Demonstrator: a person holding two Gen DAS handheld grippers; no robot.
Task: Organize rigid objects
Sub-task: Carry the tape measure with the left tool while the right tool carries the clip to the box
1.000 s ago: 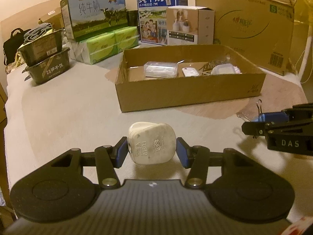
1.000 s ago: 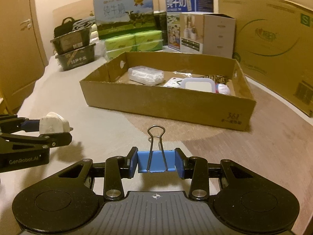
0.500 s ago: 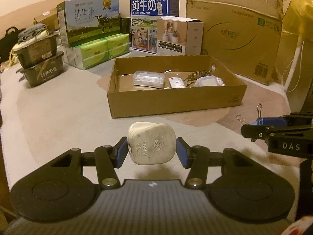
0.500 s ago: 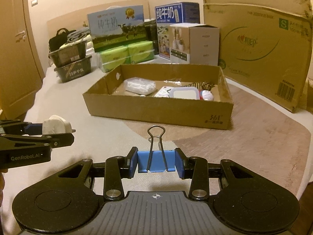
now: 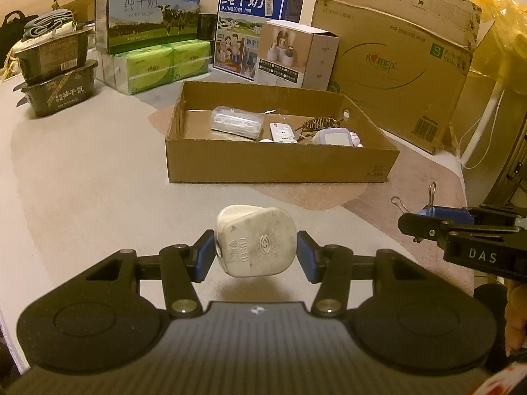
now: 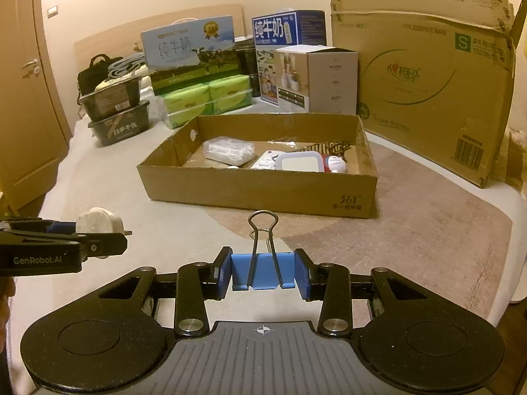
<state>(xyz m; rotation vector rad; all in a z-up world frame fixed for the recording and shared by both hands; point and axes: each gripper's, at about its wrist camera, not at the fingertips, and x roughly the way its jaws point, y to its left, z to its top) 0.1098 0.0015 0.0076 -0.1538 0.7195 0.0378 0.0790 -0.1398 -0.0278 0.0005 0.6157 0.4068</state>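
My left gripper (image 5: 255,256) is shut on a white power plug (image 5: 255,240) and holds it above the table, short of the open cardboard tray (image 5: 280,168). My right gripper (image 6: 262,275) is shut on a blue binder clip (image 6: 263,270) with its wire handles up. The tray (image 6: 257,191) lies ahead in both views and holds a clear plastic packet (image 6: 229,151), a white remote, a square white case (image 6: 299,163) and a dark comb-like piece. The right gripper (image 5: 438,220) shows at the right of the left wrist view, the left gripper (image 6: 98,233) at the left of the right wrist view.
Behind the tray stand milk cartons (image 5: 148,10), green tissue packs (image 5: 161,65), a small white box (image 5: 296,54) and a large cardboard box (image 5: 395,56). Stacked dark food bowls (image 5: 56,79) sit at the far left. A wooden door (image 6: 23,92) is at the left.
Both grippers have risen and pulled back from the tray, so it looks smaller and its inside shows more. Each still holds its object.
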